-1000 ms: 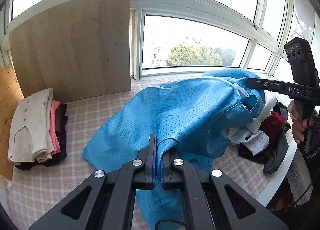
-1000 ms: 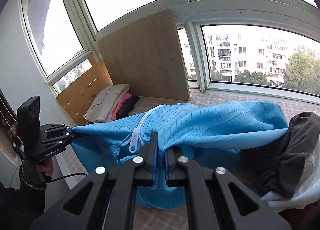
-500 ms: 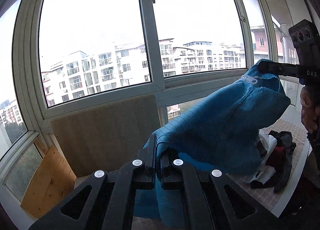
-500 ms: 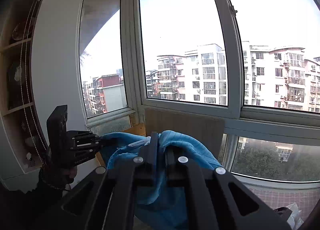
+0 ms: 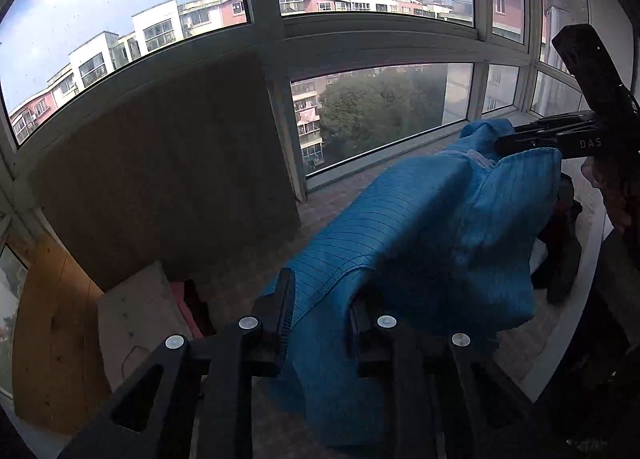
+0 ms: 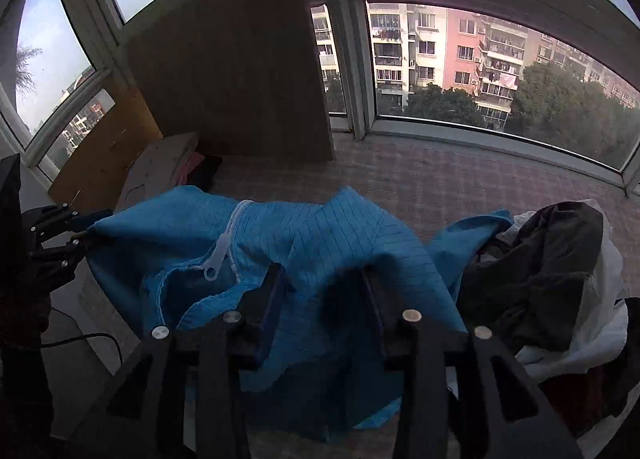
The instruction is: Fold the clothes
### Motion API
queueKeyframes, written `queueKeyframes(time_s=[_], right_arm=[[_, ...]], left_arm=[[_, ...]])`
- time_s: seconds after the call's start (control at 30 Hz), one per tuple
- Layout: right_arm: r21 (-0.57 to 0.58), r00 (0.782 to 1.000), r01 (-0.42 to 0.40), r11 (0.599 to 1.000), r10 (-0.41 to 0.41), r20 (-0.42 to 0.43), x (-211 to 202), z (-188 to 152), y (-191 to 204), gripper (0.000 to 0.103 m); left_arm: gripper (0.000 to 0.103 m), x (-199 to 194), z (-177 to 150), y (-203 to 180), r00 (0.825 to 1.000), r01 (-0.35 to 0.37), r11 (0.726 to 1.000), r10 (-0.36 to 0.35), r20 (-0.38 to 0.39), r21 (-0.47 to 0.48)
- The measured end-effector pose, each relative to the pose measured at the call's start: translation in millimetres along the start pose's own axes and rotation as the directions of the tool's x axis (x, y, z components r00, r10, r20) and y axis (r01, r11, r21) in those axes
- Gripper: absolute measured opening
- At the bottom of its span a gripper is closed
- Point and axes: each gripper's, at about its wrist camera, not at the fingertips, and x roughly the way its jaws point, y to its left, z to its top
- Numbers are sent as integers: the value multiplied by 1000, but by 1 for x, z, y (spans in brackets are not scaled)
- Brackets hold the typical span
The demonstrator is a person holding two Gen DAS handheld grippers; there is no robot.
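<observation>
A blue pinstriped zip garment hangs bunched between my two grippers above the checked table. My left gripper has its jaws open, with the blue cloth draped between and over them. My right gripper is also open, the garment lying across its fingers, white zip pull to the left. In the left wrist view the right gripper is at the far right with cloth at its tips. In the right wrist view the left gripper is at the far left edge.
A stack of folded clothes, beige on top, lies at the left by a wooden board. A heap of unfolded dark and white clothes sits at the right. Windows ring the checked table.
Both grippers came down from a raised, window-facing pose toward the table. Both sets of jaws, shut on the blue garment before, now stand open with the cloth draped on them.
</observation>
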Motion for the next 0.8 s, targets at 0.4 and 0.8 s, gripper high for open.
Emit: queueKeyframes(time_s=[0.4,0.8], right_arm=[[61,997,-14,998,19,-81,66,-84,-75,43],[-153,999,-2,988,-5,-42,58,-88,-28,54]], left_arm=[[47,68,-98,-26,975,80,985,-109,-194,-152],[23,175,-79,-96,919,210,961,-256,-298,-178]])
